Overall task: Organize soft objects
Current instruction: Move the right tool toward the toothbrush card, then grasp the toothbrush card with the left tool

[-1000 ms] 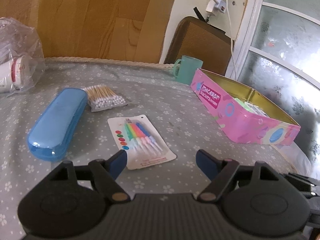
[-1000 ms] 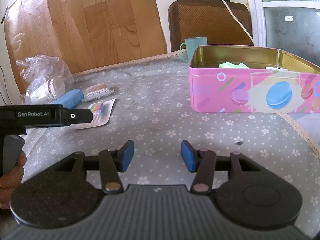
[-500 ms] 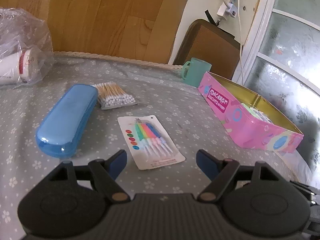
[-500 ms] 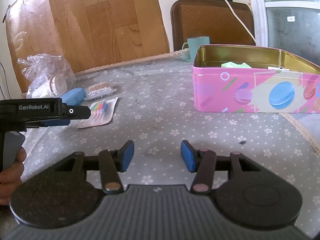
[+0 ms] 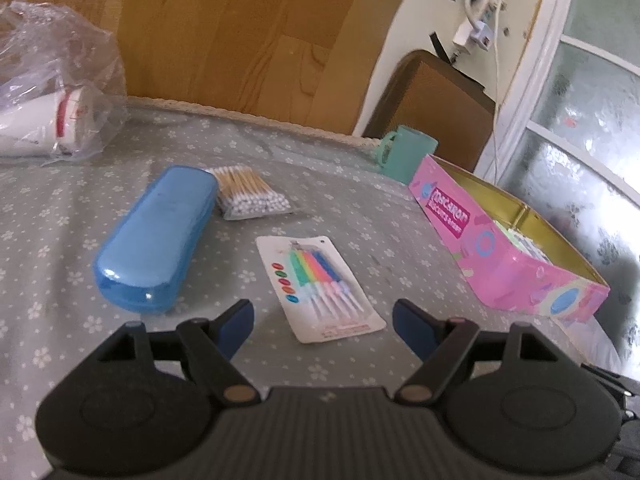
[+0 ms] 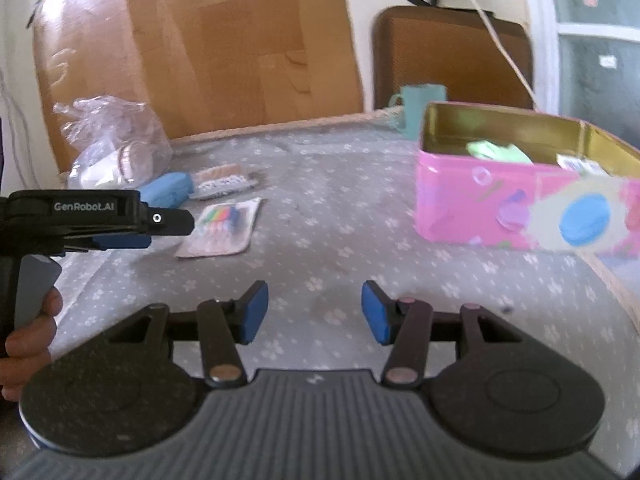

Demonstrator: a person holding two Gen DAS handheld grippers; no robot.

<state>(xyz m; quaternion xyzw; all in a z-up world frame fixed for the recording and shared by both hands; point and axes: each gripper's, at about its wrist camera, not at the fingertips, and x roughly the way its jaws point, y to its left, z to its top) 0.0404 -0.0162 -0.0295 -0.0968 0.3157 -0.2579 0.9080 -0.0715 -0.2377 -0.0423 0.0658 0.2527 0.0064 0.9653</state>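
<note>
Your left tool (image 5: 323, 320) is wide open with nothing in it, hovering just short of the candle card (image 5: 318, 286), which lies flat on the bench (image 5: 360, 216) between the blue case (image 5: 154, 236) and the pink tin (image 5: 508, 260). The swab bag (image 5: 250, 196) sits touching the far end of the case. Right tool (image 6: 315, 312) is also spread and empty, parked over bare cloth, with the tin (image 6: 500, 204) off to its right and a couple of items already inside.

Looks to me like you're on the approach for the next pickup, and the card is the likely target. It's thin and flat, so you'll probably need to come down low, get one pad under an edge or pinch across the narrow side, then carry it right to the tin. Watch for the card sliding on the cloth when you close.
</note>
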